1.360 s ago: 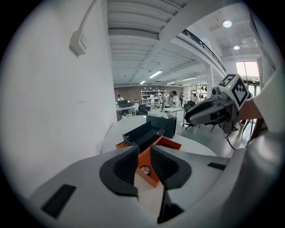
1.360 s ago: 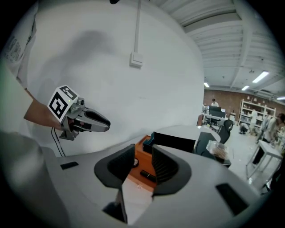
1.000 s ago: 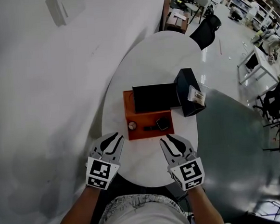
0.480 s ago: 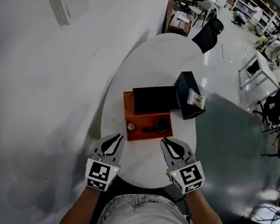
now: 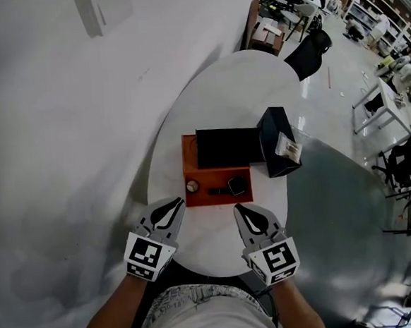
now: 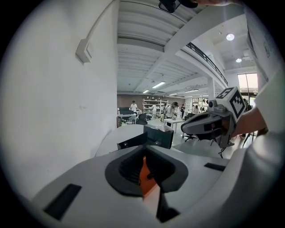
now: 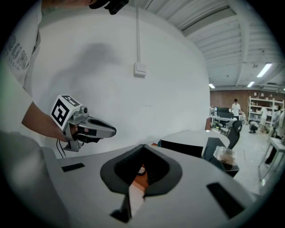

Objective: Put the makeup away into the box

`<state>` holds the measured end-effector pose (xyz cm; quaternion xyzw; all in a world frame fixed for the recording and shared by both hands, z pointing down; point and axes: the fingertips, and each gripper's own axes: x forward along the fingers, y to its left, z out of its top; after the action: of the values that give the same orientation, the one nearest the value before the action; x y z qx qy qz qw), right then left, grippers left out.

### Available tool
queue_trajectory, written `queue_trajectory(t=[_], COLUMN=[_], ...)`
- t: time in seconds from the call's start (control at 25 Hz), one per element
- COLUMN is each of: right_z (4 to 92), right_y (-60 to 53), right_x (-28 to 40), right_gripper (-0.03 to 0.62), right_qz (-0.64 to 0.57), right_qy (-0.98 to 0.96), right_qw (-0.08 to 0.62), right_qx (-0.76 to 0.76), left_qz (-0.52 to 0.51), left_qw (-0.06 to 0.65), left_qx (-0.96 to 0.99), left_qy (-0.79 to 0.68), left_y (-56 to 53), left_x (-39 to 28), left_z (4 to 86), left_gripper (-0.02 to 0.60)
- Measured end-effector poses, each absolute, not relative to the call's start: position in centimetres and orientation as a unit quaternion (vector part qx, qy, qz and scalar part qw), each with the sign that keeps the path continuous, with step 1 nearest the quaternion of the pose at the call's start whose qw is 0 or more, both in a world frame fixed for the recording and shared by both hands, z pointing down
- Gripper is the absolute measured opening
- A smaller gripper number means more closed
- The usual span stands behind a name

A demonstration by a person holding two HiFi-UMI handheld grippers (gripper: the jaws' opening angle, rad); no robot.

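Right, current state:
- 2 grippers, both over the near edge of the table, one in each of the person's hands.
- left gripper [image 5: 175, 206]: jaws have just been closing and are now clenched together, nothing between them. Tip sits near the near-left corner of the tray, not touching it.
- right gripper [image 5: 240, 211]: same, jaws have just been closing and now meet, empty. Tip is near the tray's near-right corner, apart from it.
- 1 orange tray [image 5: 188, 154] in the middle of 1 white oval table [image 5: 207, 89].
- 3 makeup items lie in a row on the tray's near strip, none in a box: 1 round piece [image 5: 192, 186] at left, 1 black stick [image 5: 218, 190] in the middle, 1 square black compact [image 5: 237, 185] at right.
- 2 black boxes: 1 flat black box [image 5: 227, 145] on the far part of the tray, 1 taller black box [image 5: 273, 122] just beside it on the right, on the table.
- 1 clear packet [image 5: 288, 145] lies on the taller black box.
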<state>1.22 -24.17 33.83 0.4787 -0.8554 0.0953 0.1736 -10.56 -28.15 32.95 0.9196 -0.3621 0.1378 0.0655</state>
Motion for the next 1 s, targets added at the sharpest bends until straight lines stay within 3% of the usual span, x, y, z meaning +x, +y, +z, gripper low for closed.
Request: queue_trajectory(t=[1.0], right_z=[34.1], right_y=[-24.0], right_x=[0.9], right_gripper=[0.006], right_qz=[0.113], right_qy=[-0.867], right_qw=[0.17], right_qx=[0.455], left_qz=[0.129], left_qw=[0.062], left_qx=[0.927], left_qy=[-0.348], left_y=[-27.9], left_x=[-9.1], left_z=[32.5], left_gripper=[0.032])
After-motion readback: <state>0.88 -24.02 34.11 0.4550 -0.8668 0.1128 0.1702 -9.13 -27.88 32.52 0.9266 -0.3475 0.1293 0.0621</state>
